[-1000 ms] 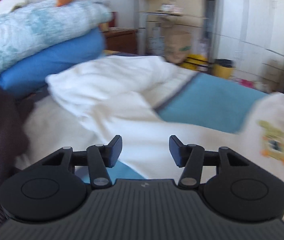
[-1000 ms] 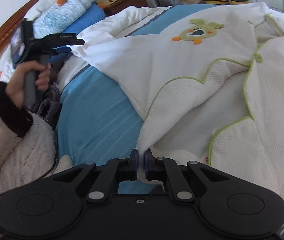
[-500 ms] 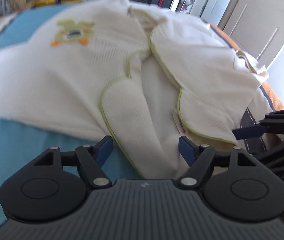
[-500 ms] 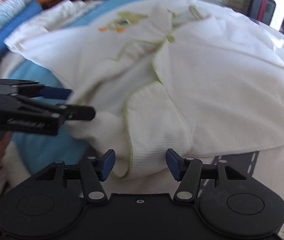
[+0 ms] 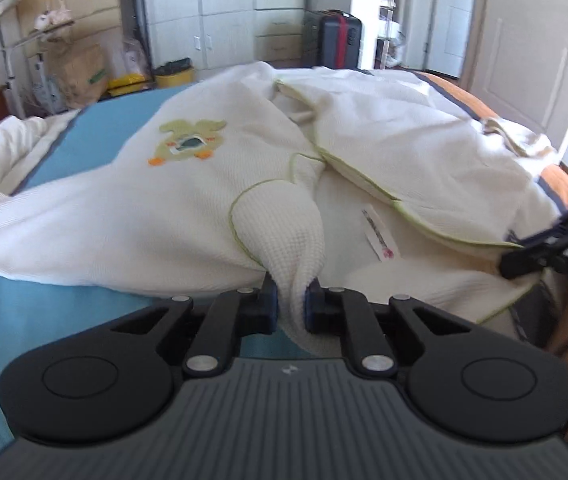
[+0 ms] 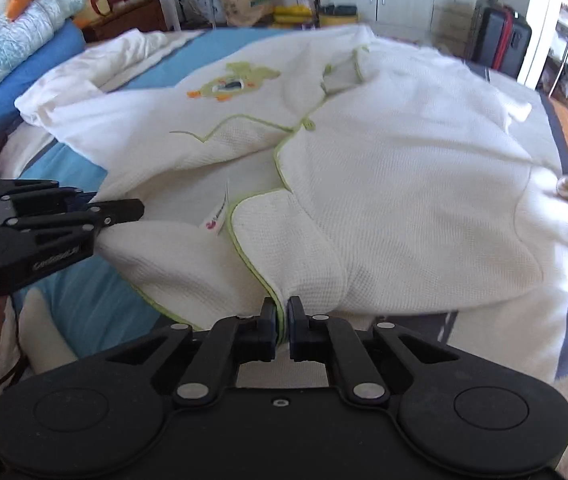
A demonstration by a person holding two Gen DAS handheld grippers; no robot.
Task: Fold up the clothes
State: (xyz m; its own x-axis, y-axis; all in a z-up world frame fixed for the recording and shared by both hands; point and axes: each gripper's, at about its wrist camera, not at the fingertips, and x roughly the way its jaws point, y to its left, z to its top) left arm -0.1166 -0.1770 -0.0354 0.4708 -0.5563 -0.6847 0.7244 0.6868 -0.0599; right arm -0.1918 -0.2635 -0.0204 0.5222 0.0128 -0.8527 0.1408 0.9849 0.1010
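A cream waffle-knit garment (image 5: 424, 140) with green piping and a duck patch (image 5: 189, 142) lies spread on the bed. My left gripper (image 5: 290, 300) is closing its jaws on a bunched flap of the garment's near left edge, and the pads press on the cloth. My right gripper (image 6: 281, 320) is shut on the green-piped hem of the garment (image 6: 404, 180), further right on the same near edge. In the right wrist view the left gripper (image 6: 119, 212) shows at the left, held by a hand. The right gripper (image 5: 544, 256) enters the left wrist view from the right edge.
A blue sheet (image 6: 83, 296) covers the bed beneath the garment. A white duvet (image 6: 95, 64) and stacked pillows (image 6: 11, 52) lie at the head end. A dark suitcase (image 6: 500, 36), cupboards and bags stand beyond the bed. A door (image 5: 540, 52) is at the right.
The left gripper swung from the pillows to the garment's near edge. Both grippers, open over that edge half a second ago, have closed on the cloth.
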